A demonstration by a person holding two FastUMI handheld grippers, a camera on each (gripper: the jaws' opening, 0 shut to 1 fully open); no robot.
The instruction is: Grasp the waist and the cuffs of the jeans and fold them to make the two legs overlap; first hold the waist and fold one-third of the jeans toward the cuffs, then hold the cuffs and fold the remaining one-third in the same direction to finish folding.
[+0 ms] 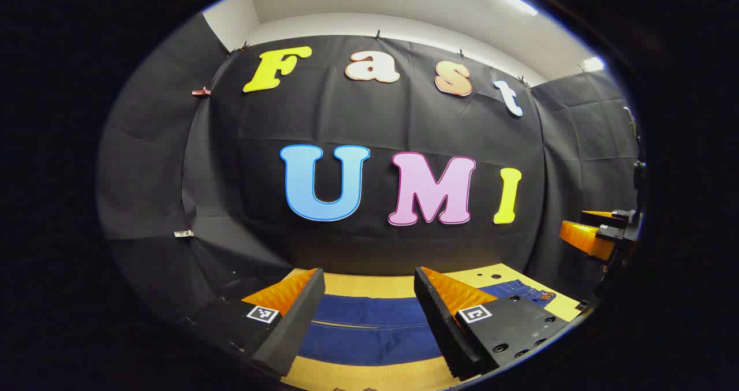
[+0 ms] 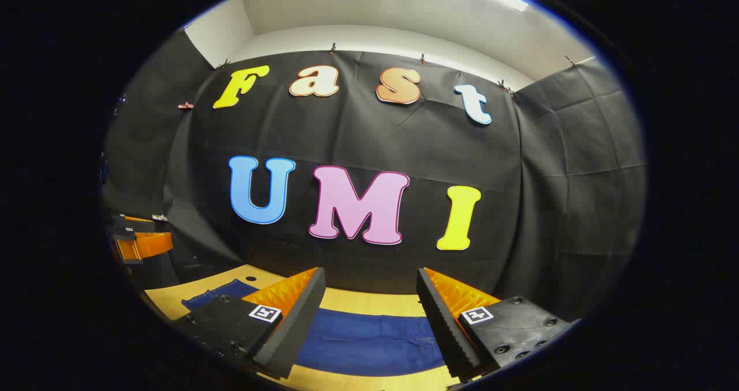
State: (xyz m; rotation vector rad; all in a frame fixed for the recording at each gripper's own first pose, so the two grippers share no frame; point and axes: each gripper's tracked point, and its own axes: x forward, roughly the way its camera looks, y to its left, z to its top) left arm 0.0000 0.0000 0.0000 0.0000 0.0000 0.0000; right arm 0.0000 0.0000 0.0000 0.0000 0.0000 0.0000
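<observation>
Jeans: the jeans [image 1: 369, 333] lie flat and spread along the surface [image 1: 369, 287], a dark blue band running crosswise under both grippers. In the left gripper view a stitched, heavier end [image 1: 522, 290] with what looks like a brown patch lies off to the right, probably the waist. In the right gripper view the cloth [image 2: 369, 342] runs on to the left, to an end [image 2: 222, 291] near the other gripper.

Fold state: I judge no fold made yet. I cannot tell whether the legs already overlap.

Left gripper: the left gripper [image 1: 369, 307] hangs above the denim with its jaws spread wide and nothing between them.

Right gripper: the right gripper [image 2: 369, 310] is likewise wide open and empty, above the blue cloth. It also shows at the right edge of the left gripper view [image 1: 594, 232], raised clear of the surface.

Step in hand: reaching for the first grasp, as I judge it.

How to do it well: bring each gripper down over an end of the cloth, not the middle. Pinch through every layer at the edge. Lift both ends together and level, so the fold line stays straight. Carry over slowly, keeping the edges matched.

Risk: catching only the top layer would let the lower one drag and crease.
</observation>
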